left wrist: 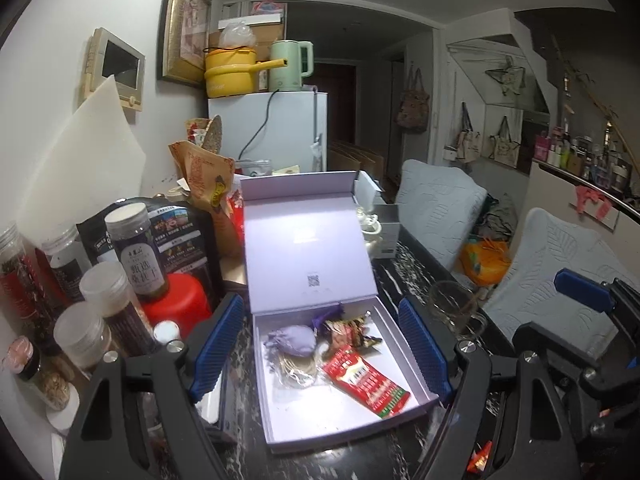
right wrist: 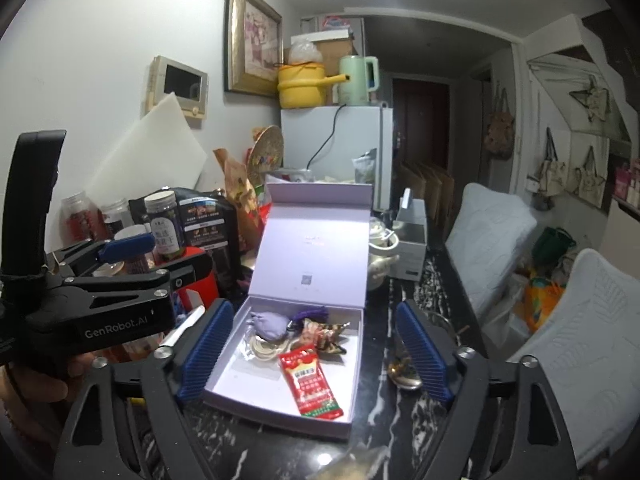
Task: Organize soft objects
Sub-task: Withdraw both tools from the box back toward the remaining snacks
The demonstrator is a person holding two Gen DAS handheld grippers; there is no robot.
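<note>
An open lavender box [left wrist: 312, 412] [right wrist: 248, 376] lies on the dark marble table with its lid [left wrist: 308, 240] standing upright. Inside lie a lavender pouch [left wrist: 294, 340] [right wrist: 268, 326], a dark purple pouch [left wrist: 328, 316], a patterned wrapper [left wrist: 352, 330] [right wrist: 324, 334], a red sachet [left wrist: 366, 384] [right wrist: 310, 380] and a clear bag of beige rings [left wrist: 296, 370]. My left gripper [left wrist: 320, 348] hangs open above the box, holding nothing. My right gripper [right wrist: 316, 350] is also open and empty over the box. Each gripper shows at the edge of the other's view.
Jars and bottles [left wrist: 136, 252] and a red container [left wrist: 176, 300] crowd the table left of the box. A glass mug [left wrist: 452, 308] and a spoon [right wrist: 404, 368] sit to its right, a white teapot [right wrist: 382, 252] behind. Cushioned chairs [left wrist: 436, 220] stand at the right.
</note>
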